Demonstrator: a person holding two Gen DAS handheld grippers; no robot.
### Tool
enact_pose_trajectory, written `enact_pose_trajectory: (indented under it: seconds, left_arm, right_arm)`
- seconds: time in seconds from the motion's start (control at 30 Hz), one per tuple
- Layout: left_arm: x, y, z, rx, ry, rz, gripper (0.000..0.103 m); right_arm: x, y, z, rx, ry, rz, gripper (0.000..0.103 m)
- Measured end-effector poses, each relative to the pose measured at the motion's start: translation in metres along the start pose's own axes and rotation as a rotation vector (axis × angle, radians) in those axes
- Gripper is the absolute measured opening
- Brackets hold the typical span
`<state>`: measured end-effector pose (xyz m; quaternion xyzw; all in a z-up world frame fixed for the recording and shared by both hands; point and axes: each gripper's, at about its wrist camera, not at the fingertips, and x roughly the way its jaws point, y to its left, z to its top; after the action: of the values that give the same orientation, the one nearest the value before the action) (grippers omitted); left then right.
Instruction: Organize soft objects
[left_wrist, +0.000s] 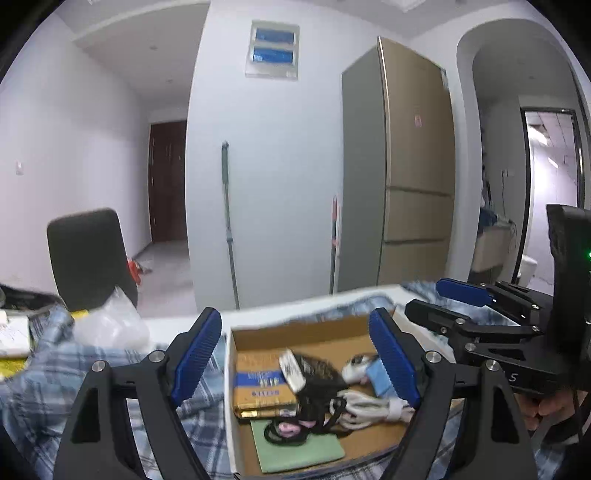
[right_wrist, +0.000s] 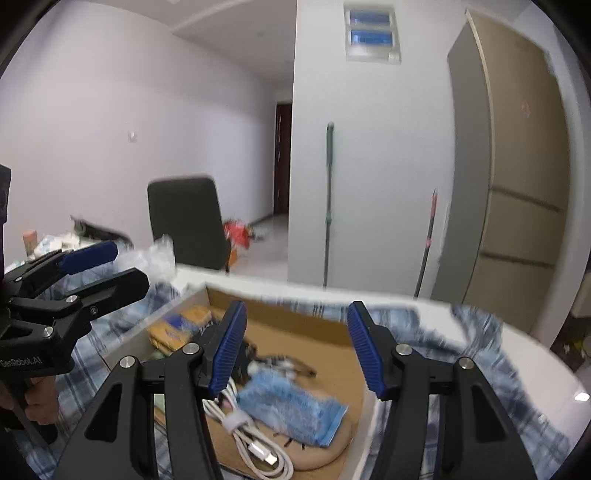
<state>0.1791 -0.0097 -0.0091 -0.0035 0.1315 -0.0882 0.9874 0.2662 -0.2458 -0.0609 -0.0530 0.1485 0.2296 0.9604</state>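
An open cardboard box (left_wrist: 295, 328) sits on a blue plaid cloth (left_wrist: 48, 373). It holds a yellow packet (left_wrist: 258, 384), a coiled white cable (left_wrist: 369, 406), a green cloth (left_wrist: 299, 450) and a black mesh item (left_wrist: 317, 373). In the right wrist view the box (right_wrist: 295, 325) also shows a blue fuzzy cloth (right_wrist: 291, 410), the white cable (right_wrist: 251, 443) and a beige pad (right_wrist: 325, 450). My left gripper (left_wrist: 295, 358) is open and empty above the box. My right gripper (right_wrist: 295, 350) is open and empty above the box too.
A black chair (left_wrist: 88, 258) stands beyond the white table edge (left_wrist: 295, 302). A clear plastic bag (left_wrist: 110, 321) and papers (left_wrist: 14, 336) lie at the left. A mop handle (left_wrist: 229, 221) leans on the wall beside a tall fridge (left_wrist: 406, 166).
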Motion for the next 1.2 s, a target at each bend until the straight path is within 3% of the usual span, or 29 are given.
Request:
enact_pose_trajectory:
  seconds: [0.37,0.53,0.6,0.7,0.93,1.2]
  left_arm:
    - [-0.101,-0.011,0.064,-0.006,-0.176,0.017,0.084]
    - [-0.150,-0.018,0.065,-0.007,-0.225,0.010,0.084]
    - [-0.166,-0.021,0.062,-0.003,-0.239,0.008,0.087]
    - [-0.187,-0.026,0.055,0.005,-0.260,0.018,0.103]
    - [-0.214,-0.029,0.029,-0.002,-0.240,0.021,0.103]
    - [-0.207,-0.022,-0.005,-0.028,-0.193,0.037,0.103]
  right_arm:
    - [-0.095,0.008,0.055,0.027,-0.186,0.009,0.063]
    - [-0.138,0.020,0.058,0.023,-0.225,0.042,0.086]
    - [-0.154,0.026,0.055,0.026,-0.252,0.042,0.103]
    - [-0.174,0.034,0.051,0.028,-0.283,0.043,0.103]
    - [-0.195,0.037,0.031,0.044,-0.293,0.048,0.103]
    - [-0.188,0.039,-0.007,0.030,-0.252,0.036,0.103]
